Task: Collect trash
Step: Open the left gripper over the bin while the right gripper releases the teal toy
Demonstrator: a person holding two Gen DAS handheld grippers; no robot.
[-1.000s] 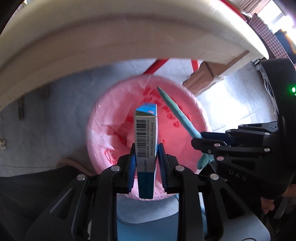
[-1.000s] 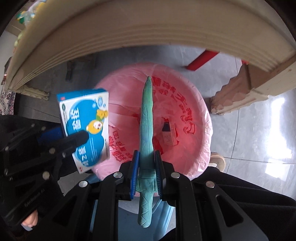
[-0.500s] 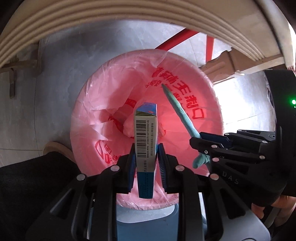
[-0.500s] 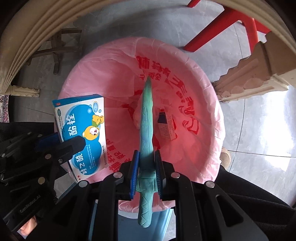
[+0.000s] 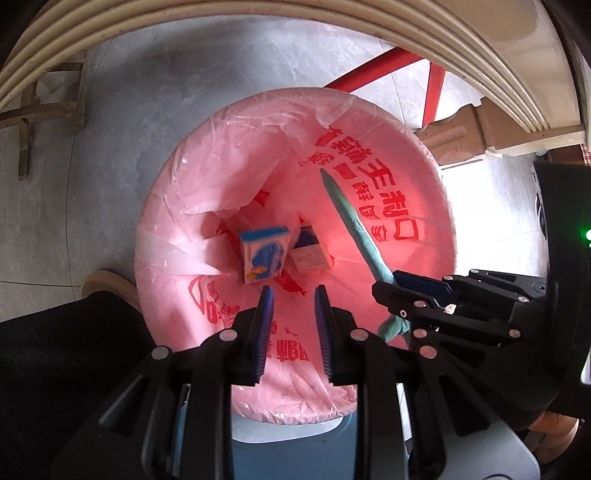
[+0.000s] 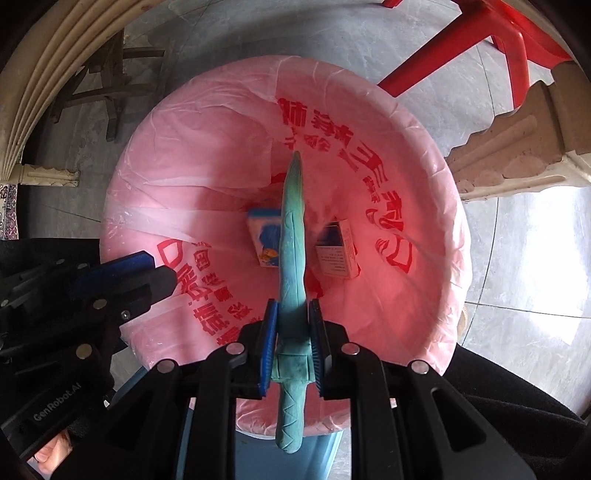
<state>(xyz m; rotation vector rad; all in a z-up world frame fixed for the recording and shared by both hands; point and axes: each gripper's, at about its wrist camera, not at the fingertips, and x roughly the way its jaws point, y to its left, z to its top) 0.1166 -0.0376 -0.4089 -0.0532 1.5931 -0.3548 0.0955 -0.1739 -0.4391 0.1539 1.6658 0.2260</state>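
Note:
A bin lined with a pink bag [image 5: 236, 192] [image 6: 192, 192] stands below both grippers. My left gripper [image 5: 291, 295] is open and empty above the bin's near side. A blue-and-white box [image 5: 264, 254] [image 6: 264, 240] lies inside the bag, blurred, next to a small dark-and-white box [image 5: 308, 253] [image 6: 338, 251]. My right gripper [image 6: 291, 308] is shut on a long green strip [image 6: 293, 236] that points over the bin; it also shows in the left wrist view [image 5: 351, 225], held by the right gripper [image 5: 397, 295].
A cream table edge [image 5: 258, 22] arches overhead. A red chair [image 6: 461, 48] stands behind the bin on the grey tiled floor [image 5: 92, 166]. A carved table leg [image 6: 517, 155] is at the right. A dark wooden stool [image 6: 107, 88] is at the back left.
My left gripper has opened and let go of the blue-and-white box, which has dropped into the bag. Both grippers have moved closer over the bin. The right gripper still holds the green strip.

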